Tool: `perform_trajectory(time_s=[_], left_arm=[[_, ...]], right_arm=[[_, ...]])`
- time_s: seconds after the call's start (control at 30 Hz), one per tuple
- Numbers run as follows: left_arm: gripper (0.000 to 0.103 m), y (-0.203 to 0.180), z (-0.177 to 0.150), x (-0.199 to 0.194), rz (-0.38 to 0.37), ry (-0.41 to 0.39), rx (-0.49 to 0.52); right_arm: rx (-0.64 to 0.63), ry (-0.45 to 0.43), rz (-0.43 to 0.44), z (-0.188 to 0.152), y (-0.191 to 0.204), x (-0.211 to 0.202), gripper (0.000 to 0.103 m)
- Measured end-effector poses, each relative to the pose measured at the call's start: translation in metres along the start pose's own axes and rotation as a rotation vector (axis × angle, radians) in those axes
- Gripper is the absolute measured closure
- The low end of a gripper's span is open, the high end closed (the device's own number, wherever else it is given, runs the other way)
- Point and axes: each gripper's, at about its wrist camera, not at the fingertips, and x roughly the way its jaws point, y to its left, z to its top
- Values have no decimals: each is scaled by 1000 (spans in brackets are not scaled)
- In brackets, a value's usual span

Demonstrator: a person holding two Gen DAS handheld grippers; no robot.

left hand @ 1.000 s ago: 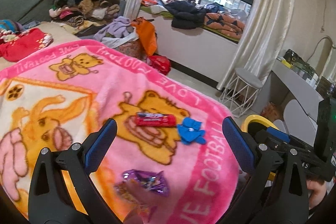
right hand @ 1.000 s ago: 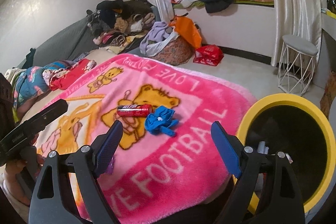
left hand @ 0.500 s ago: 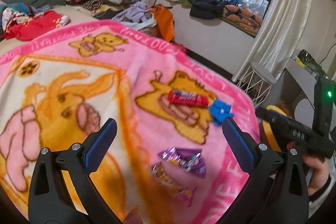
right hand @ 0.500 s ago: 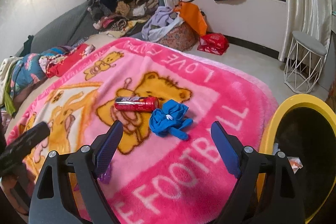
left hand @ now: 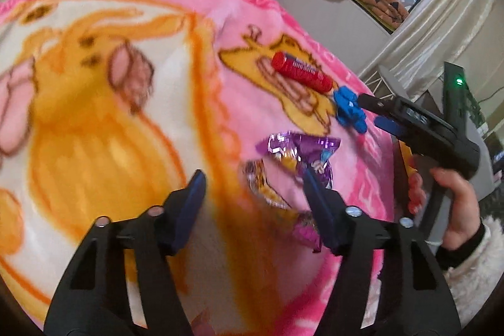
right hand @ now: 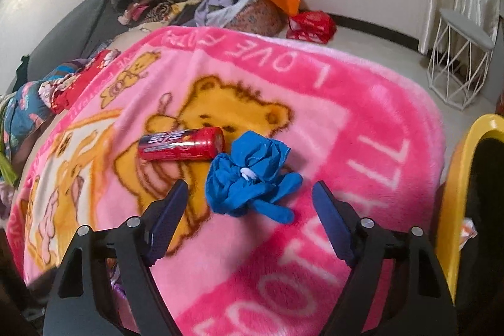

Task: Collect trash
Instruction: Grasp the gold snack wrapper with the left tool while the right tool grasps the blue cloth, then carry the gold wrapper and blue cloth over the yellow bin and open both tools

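Our left gripper [left hand: 253, 183]: pitched downward, jaws closing, nothing gripped. Our right gripper [right hand: 250, 199]: pitched downward, jaws closing, nothing gripped; our right hand [left hand: 453, 203] clasped its handle.

blanket [right hand: 362, 128] open, can [right hand: 181, 144] beside glove [right hand: 252, 175]

The left-wrist view is smeared by motion, so the print on the fleecy pink cartoon-bear blanket [left hand: 104, 103] runs together and the lettering on the crinkled purple foil snack wrapper [left hand: 299, 153] cannot be read. The left claw's [left hand: 252, 178] right finger [left hand: 318, 203] covers part of that wrapper. In the right-wrist view the round yellow-rimmed bin [right hand: 456, 178] is cut off by the frame's edge, its dark inside too dim to tell. A scrap of purple foil [right hand: 118, 288] peeks from behind the right claw's [right hand: 249, 194] frame.
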Motion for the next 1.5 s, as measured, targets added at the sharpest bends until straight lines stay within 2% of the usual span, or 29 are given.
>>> perform_trajectory(time_s=[0.03,0.07,0.13,0.2,0.23,0.3,0.47,0.6,0.9,1.13,1.5], left_arm=[[53,0,-2,2,-6,11,-6],[55,-1,-3,4,-8,18,-7],[57,-2,-7,7,-12,32,-8],[62,-3,-9,9,-14,41,-10],[64,-4,-11,10,-11,44,-6],[75,-5,-12,12,-5,52,2],[91,-6,-15,15,-18,65,10],[96,-10,-16,12,-22,54,25],[99,-19,-2,-13,4,-35,61],[99,-36,18,-36,-4,-116,97],[99,-71,35,-44,-44,-167,155]], right_arm=[[7,15,-8,1,-1,6,28],[11,31,-13,1,-2,12,34],[14,68,7,-2,-4,22,59],[18,81,15,-6,-6,25,77],[14,73,26,-10,-7,23,81],[-2,64,38,-15,-5,18,87],[-10,36,78,-26,1,-6,89],[-55,17,84,-33,10,-23,89],[-120,-2,114,-47,29,-48,89],[-146,-55,132,-47,35,-76,89],[-141,-133,134,-42,24,-111,89]])
